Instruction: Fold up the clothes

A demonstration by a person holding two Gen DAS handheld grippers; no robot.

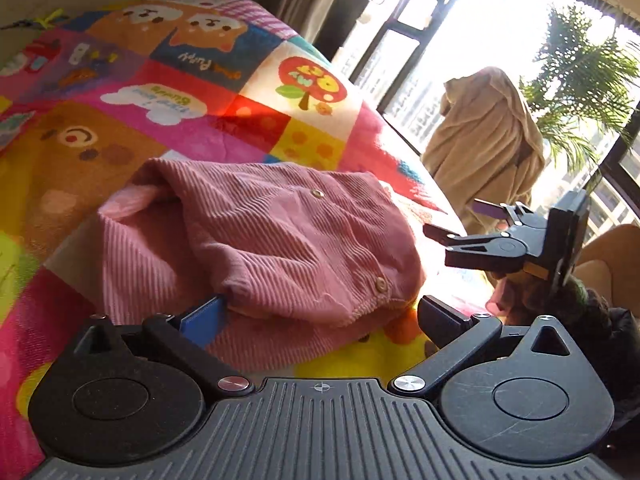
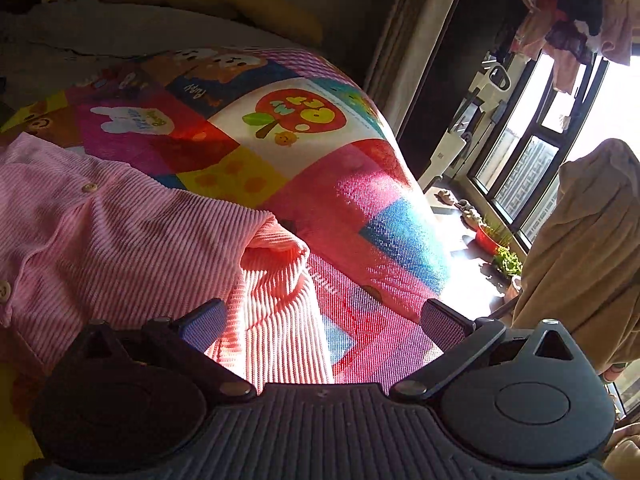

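One patchwork blanket covers the bed, and on it lies one pink ribbed cardigan – partly folded, two buttons showing in each view. Two grippers hover at its near edge, left gripper and right gripper – both spread wide, holding nothing.

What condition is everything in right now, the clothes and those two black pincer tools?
Pink ribbed buttoned cardigan: crumpled, partly folded on the blanket, not gripped.
Colourful cartoon patchwork blanket: spread over the bed.
Left gripper: open, at the cardigan's edge.
Right gripper: open, over a sleeve.
Beige draped cloth: hanging by the window.
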